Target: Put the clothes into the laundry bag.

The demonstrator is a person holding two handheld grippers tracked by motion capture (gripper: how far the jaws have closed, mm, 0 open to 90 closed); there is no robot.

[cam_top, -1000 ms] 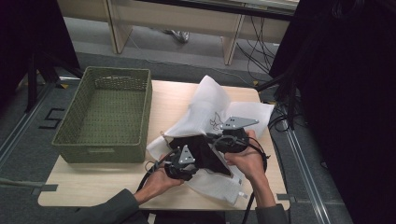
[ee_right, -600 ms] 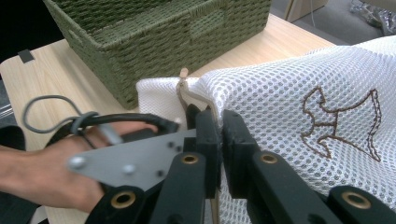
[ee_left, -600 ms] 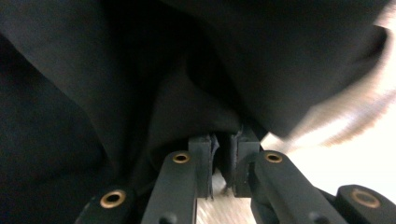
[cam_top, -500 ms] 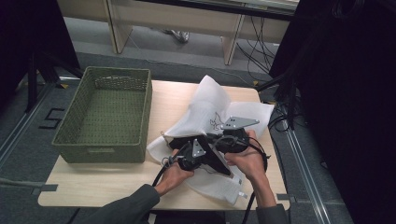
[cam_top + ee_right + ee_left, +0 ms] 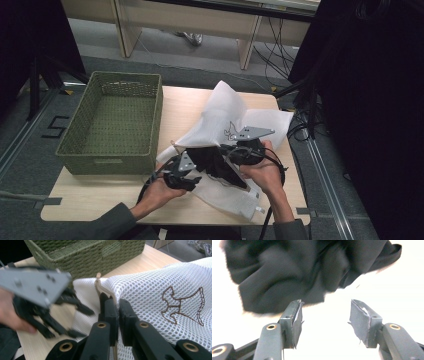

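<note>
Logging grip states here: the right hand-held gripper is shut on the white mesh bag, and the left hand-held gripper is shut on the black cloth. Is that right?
Not quite. The left hand-held gripper is open: in the left gripper view its jaws stand apart, short of the black cloth. The right hand-held gripper is indeed shut on the white mesh bag.

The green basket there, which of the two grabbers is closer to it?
The left. The left gripper sits just off the near right corner of the green basket, jaws open towards the black cloth. The right gripper is farther right, clamped on the white mesh bag.
</note>
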